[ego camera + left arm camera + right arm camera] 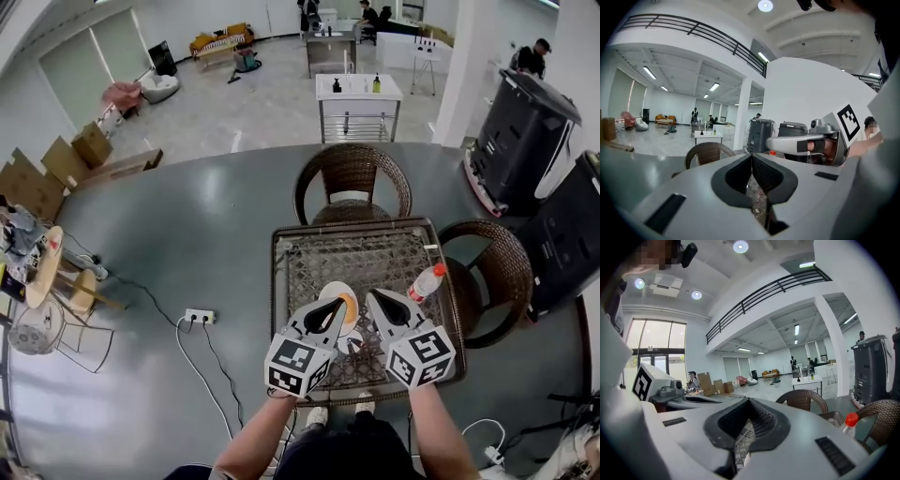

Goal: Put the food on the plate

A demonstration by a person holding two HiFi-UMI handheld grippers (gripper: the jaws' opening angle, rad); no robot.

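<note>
On the wicker table [295, 246] lies a white plate [335, 290] with an orange piece of food [350, 306] at its right rim. My left gripper [339, 303] hovers over the plate's near edge. In the left gripper view its jaws [751, 157] meet at the tips with nothing between them. My right gripper [371, 297] hangs just right of the plate. Its jaws [749, 400] also meet at the tips and hold nothing. A small whitish object [352, 343] sits on the table between the two grippers; I cannot make out what it is.
A clear bottle with a red cap [427, 281] lies at the table's right side. Two wicker chairs [352, 176] [495, 267] stand behind and right of the table. A power strip [199, 317] with cables lies on the floor at left. Black machines [525, 141] stand at the right.
</note>
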